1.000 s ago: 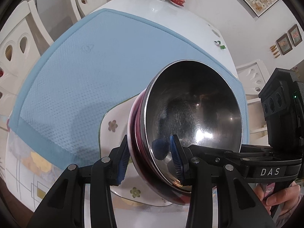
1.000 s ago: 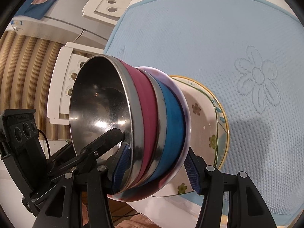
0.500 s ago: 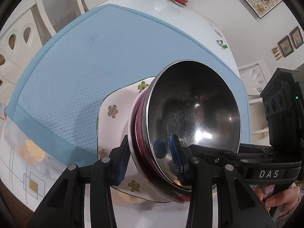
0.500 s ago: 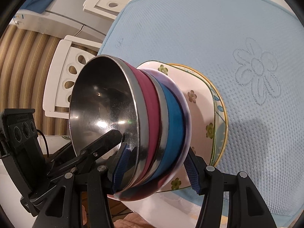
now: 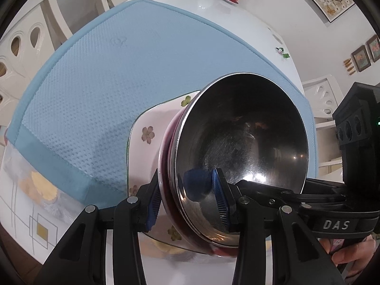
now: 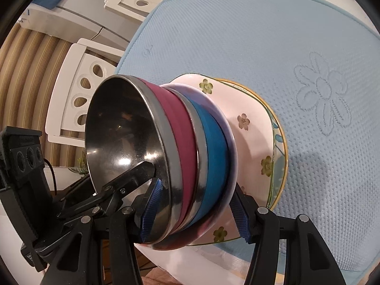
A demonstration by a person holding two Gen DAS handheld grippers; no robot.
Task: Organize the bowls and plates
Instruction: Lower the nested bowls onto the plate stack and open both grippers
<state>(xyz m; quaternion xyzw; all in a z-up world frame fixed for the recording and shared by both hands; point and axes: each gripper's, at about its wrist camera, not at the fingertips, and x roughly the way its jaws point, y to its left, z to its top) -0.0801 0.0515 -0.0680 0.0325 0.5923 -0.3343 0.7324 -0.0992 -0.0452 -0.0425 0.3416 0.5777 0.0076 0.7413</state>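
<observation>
We see left claw (image 5: pixel 187 199) clenched on the rim of the steel bowl (image 5: pixel 242 147) | right claw (image 6: pixel 194 211) clamped across the nested bowl stack (image 6: pixel 190 156) | stack sits on floral plates (image 6: pixel 256 128) over the blue mat (image 6: pixel 237 35) at the bench (image 5: pixel 213 2) near edge | a hand (image 5: pixel 351 258) grips the right handle.

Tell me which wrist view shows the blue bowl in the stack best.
The right wrist view: the blue bowl shows side-on, nested between the magenta bowl and the floral plate. The left wrist view looks into the top steel bowl, which hides the blue one.
</observation>
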